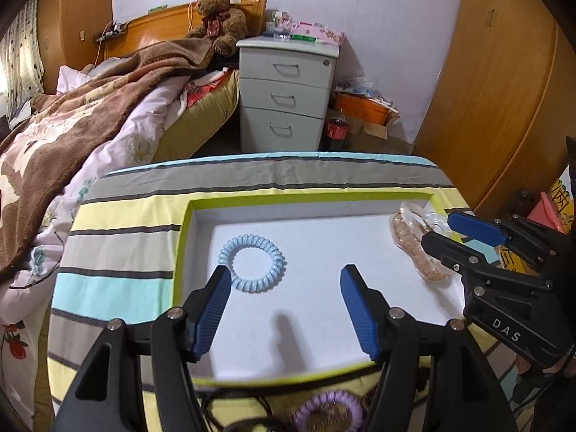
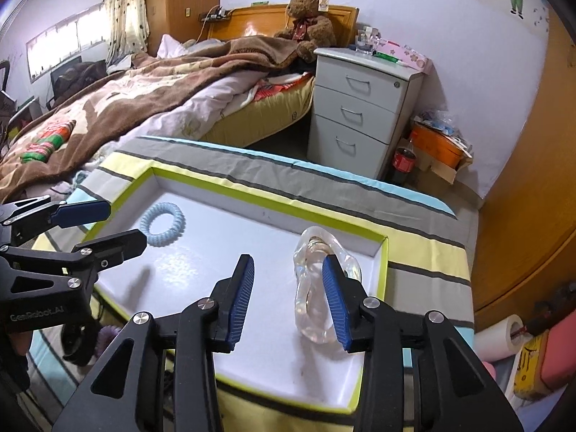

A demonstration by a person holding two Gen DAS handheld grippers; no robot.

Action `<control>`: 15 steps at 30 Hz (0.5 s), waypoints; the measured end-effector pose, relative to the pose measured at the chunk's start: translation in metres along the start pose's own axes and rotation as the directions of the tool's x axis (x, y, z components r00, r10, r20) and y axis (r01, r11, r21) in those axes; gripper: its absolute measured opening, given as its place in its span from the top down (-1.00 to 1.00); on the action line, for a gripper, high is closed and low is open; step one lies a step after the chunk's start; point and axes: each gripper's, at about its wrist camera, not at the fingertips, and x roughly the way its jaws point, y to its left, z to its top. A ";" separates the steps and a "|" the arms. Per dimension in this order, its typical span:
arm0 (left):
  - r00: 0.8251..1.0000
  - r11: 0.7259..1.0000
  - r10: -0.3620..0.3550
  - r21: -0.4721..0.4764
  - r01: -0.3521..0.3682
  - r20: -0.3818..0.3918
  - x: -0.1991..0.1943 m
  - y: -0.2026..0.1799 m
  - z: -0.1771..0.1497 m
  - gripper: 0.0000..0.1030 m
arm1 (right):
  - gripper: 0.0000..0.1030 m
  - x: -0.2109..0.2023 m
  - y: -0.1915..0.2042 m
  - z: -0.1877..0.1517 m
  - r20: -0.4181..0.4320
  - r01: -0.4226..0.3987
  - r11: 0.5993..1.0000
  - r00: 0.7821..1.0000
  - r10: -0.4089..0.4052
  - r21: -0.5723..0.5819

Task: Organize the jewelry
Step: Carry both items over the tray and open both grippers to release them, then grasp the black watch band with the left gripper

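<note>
L wrist view, nearest: purple coil hair tie (image 1: 325, 412) lies on striped cloth (image 1: 118, 252), just outside tray's near rim, partly hidden by gripper arms. Dark cords beside it; type unclear.

L gripper (image 1: 286, 311) hangs over white tray (image 1: 309, 324) w/ lime-green rim, tongs released, nothing between pads. Light-blue coil hair tie (image 1: 253, 264) lies flat on tray floor, just beyond L finger tip; contact cannot be told.

R gripper (image 2: 288, 300) over tray's R part, tongs spread. Clear plastic bangle item (image 2: 316, 288) lies on tray floor between the fingers, close against the R pad (image 2: 336, 304); L pad apart from it. Not clamped.

Mid: tray sits on the cloth-covered surface.

Far: bed w/ brown blanket (image 2: 151, 82), teddy bear (image 1: 219, 14) at headboard, grey 3-drawer cabinet (image 1: 284, 93), cola bottle (image 1: 336, 131) on floor beside it.
</note>
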 end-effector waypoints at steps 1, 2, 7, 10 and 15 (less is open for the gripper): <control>1.000 1.000 0.001 -0.003 -0.001 0.008 -0.005 0.001 -0.002 -0.28 | 0.21 -0.004 0.000 -0.001 0.006 -0.003 1.000 1.000 0.003 0.006; 1.000 1.000 -0.001 -0.005 0.001 0.015 -0.010 0.002 -0.004 -0.30 | 0.21 -0.007 0.001 -0.003 0.011 -0.007 1.000 1.000 0.007 0.011; 0.998 1.000 0.020 -0.008 -0.019 0.063 -0.038 0.007 -0.015 -0.34 | 0.21 -0.029 0.005 -0.013 0.043 -0.023 0.999 0.999 0.021 0.039; 0.996 1.000 0.015 -0.022 -0.013 0.085 -0.054 0.012 -0.024 -0.37 | 0.21 -0.043 0.008 -0.021 0.064 -0.035 0.998 0.997 0.032 0.048; 0.992 0.999 0.022 -0.045 -0.017 0.122 -0.079 0.020 -0.042 -0.41 | 0.21 -0.063 0.017 -0.039 0.090 -0.053 0.997 0.995 0.049 0.048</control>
